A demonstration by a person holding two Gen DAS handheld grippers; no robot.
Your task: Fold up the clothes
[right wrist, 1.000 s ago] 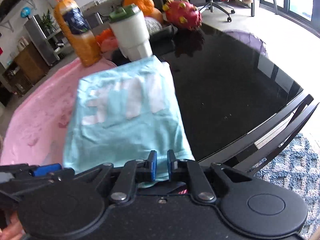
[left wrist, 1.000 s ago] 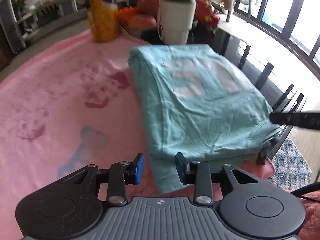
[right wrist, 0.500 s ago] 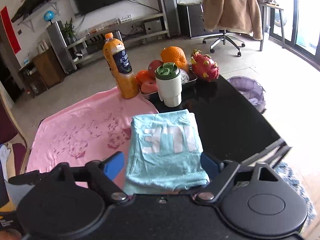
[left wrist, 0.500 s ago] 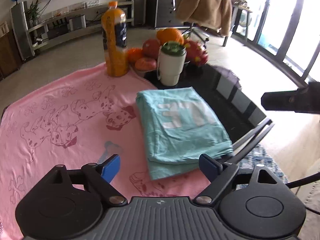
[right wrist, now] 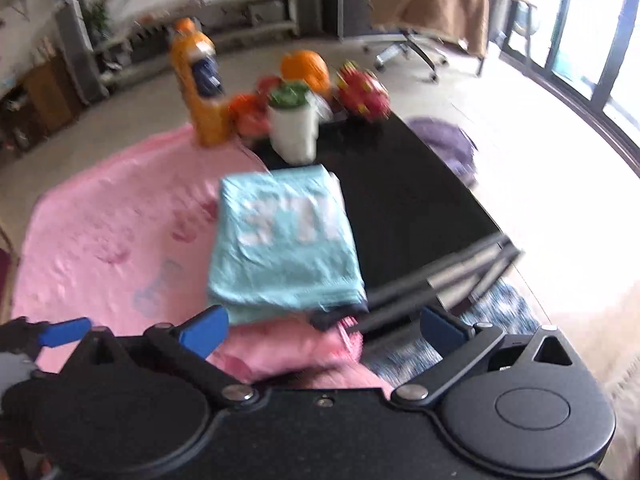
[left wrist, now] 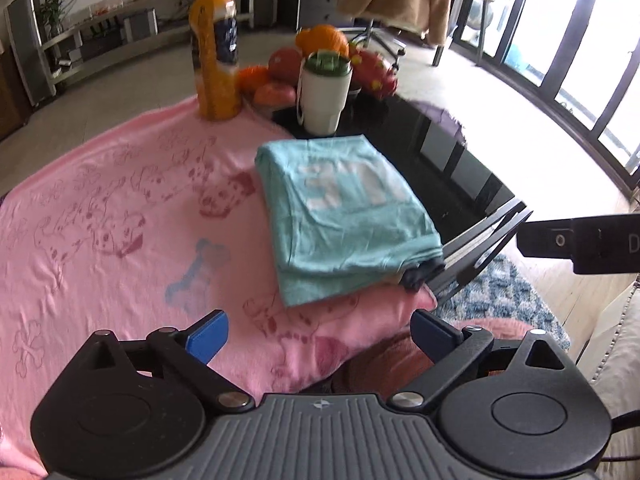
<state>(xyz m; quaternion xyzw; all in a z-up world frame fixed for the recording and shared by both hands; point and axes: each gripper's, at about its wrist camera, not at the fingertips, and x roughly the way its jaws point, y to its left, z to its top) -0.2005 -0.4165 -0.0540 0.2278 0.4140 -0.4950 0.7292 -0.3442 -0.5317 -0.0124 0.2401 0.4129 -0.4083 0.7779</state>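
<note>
Both tongs have let go and lifted away since a second ago, when their blue pads were pinched at the near edge of the cloth. Now the left gripper [left wrist: 318, 334] stands with its jaws spread and opening wider, nothing between them, only pink cloth below. Same story on the right gripper [right wrist: 324, 330]: jaws opening, far apart, empty, hovering above the near corner of the table. From the left view its dark body pokes in at the right edge; from the right view a blue tip of the left one shows at the far left.

Just beyond the pads lies the folded teal shirt [left wrist: 344, 216], a neat rectangle with white lettering on top, resting half on the pink dog-print blanket [left wrist: 104, 216] and half on the black glass table [right wrist: 404, 208]. A dark scrap of fabric peeks out under its near right corner.

Farther back, a white tumbler with a green lid [left wrist: 324, 96] stands just behind the shirt, an orange juice bottle [left wrist: 216, 56] to its left, and fruit [left wrist: 320, 40] piled behind. The right view is blurred.
</note>
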